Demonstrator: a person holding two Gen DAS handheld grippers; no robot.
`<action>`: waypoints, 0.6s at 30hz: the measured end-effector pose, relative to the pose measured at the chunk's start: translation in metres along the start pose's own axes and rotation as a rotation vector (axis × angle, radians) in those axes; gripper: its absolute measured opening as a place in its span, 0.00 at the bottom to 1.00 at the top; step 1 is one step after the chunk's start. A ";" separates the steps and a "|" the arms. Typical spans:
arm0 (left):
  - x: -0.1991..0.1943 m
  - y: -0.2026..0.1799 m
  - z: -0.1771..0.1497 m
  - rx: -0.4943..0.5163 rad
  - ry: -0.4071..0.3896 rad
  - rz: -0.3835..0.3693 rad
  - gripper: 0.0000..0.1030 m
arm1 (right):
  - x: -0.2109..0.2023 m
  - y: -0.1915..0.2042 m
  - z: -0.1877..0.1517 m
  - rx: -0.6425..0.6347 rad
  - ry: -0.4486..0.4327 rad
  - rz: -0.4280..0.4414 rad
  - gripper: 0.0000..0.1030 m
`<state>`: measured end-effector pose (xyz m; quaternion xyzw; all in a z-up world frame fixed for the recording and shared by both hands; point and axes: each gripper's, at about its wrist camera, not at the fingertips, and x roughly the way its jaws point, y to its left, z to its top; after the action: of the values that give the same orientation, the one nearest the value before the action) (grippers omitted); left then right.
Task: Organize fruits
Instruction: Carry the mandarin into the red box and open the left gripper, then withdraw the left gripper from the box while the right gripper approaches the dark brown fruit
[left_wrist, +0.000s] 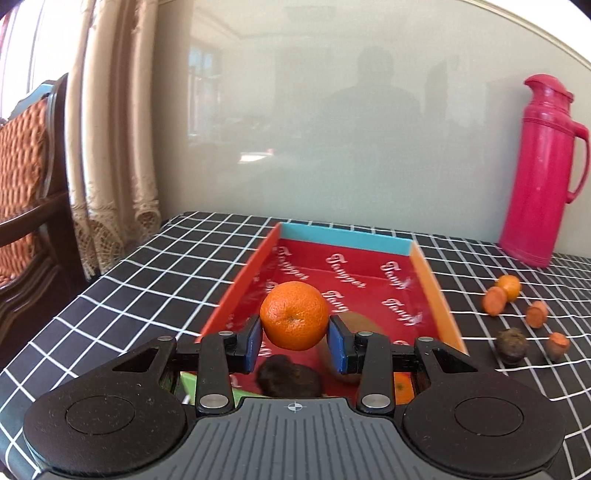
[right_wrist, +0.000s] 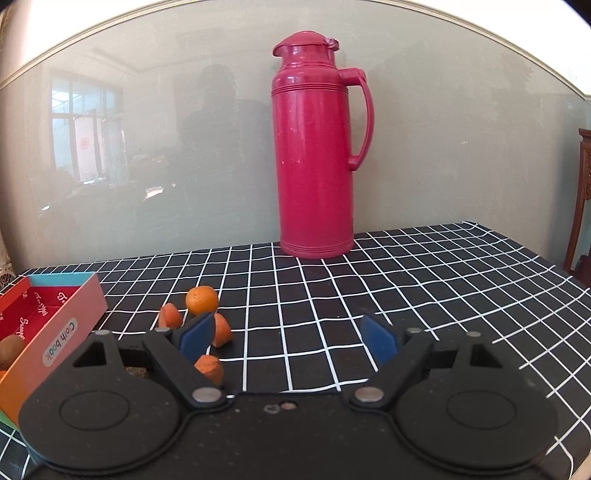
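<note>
The round, dimpled orange mandarin (left_wrist: 294, 315) is pinched between the blue pads of the left claw (left_wrist: 295, 341), clear of any surface and above the near end of the shallow red cardboard box (left_wrist: 436, 295) with its blue far wall and orange side. It seems carried there so that letting go would drop it among the fruit already gathered. Beneath the claw, inside the box, lie one brown fuzzy kiwi (left_wrist: 360, 321), one dark wrinkled lump (left_wrist: 288, 380) whose kind I cannot tell, and a sliver of another orange fruit (left_wrist: 402, 387).

Outside the box, on the black counter cloth with its white grid (right_wrist: 406, 295), one small mandarin (right_wrist: 201, 300) sits close to three orange carrot-like chunks (right_wrist: 222, 330). One more dark lump (left_wrist: 511, 343) lies near them in the left wrist view. These look like the items not yet sorted.

The right claw (right_wrist: 288, 338) stands wide open with nothing between its pads, hovering low beside that loose cluster, probably readying for the next pick.

One tall pink plastic thermos jug (right_wrist: 316, 147) stands at the back of the counter, well apart from the fruit.
</note>
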<state>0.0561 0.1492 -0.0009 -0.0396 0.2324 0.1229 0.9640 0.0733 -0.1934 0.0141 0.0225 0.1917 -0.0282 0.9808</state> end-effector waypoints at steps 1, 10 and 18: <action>0.002 0.002 -0.001 -0.004 0.007 0.010 0.37 | 0.000 0.000 0.000 0.003 0.002 0.001 0.84; 0.003 0.003 -0.004 -0.013 0.002 0.036 0.64 | 0.000 0.000 0.000 -0.007 0.000 0.001 0.86; -0.007 -0.008 -0.003 0.003 -0.040 0.009 0.82 | -0.002 -0.012 0.000 0.005 -0.001 -0.020 0.86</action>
<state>0.0506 0.1397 0.0005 -0.0347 0.2134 0.1276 0.9680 0.0710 -0.2049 0.0146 0.0229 0.1915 -0.0384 0.9805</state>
